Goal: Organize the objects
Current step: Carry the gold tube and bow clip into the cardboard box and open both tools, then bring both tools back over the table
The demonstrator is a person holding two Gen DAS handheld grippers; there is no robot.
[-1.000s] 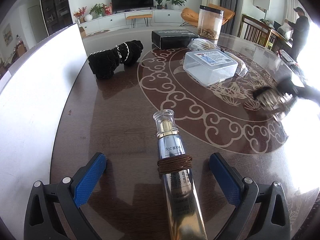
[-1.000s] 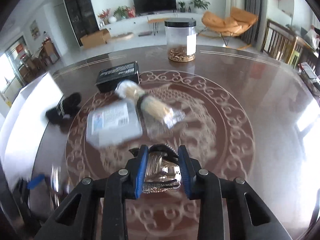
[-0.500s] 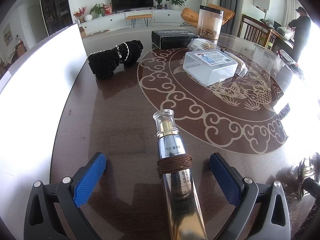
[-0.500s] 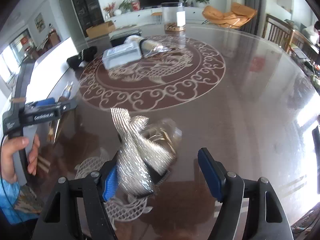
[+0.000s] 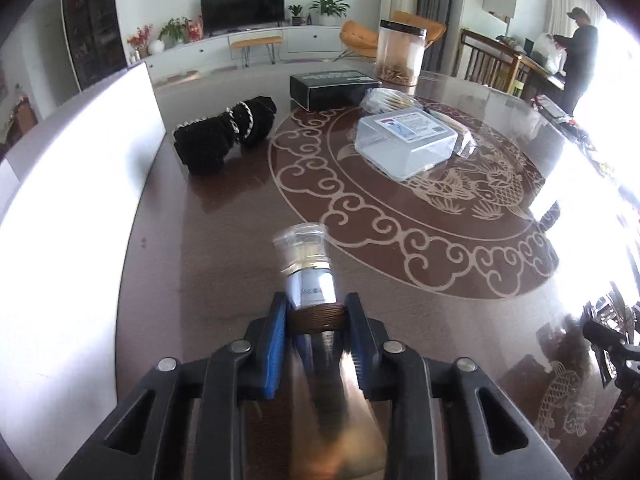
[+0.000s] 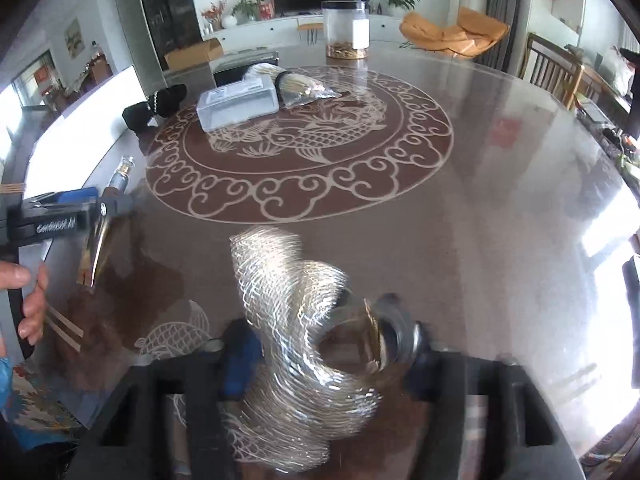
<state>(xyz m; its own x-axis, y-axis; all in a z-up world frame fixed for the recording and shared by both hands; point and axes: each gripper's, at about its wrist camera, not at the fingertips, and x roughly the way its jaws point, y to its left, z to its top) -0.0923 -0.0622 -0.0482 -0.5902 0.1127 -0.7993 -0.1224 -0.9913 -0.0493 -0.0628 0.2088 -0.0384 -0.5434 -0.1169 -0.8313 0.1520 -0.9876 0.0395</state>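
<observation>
Polished dark wood table (image 5: 224,240) with pale scrollwork inlay, two grippers at its near edge.

Left gripper (image 5: 316,322) had its blue pads clamped on a metallic tube (image 5: 310,280) at the brown cord band, probably for a non-slip hold; clear cap pointing forward. Right gripper (image 6: 332,354) was blurred, its jaws apart around a silver mesh pouch (image 6: 288,304) holding a glass jar (image 6: 384,336), contact unclear. Beyond lay a frosted plastic box (image 5: 406,140), black pouch (image 5: 222,134) and lidded canister (image 5: 400,54).
</observation>
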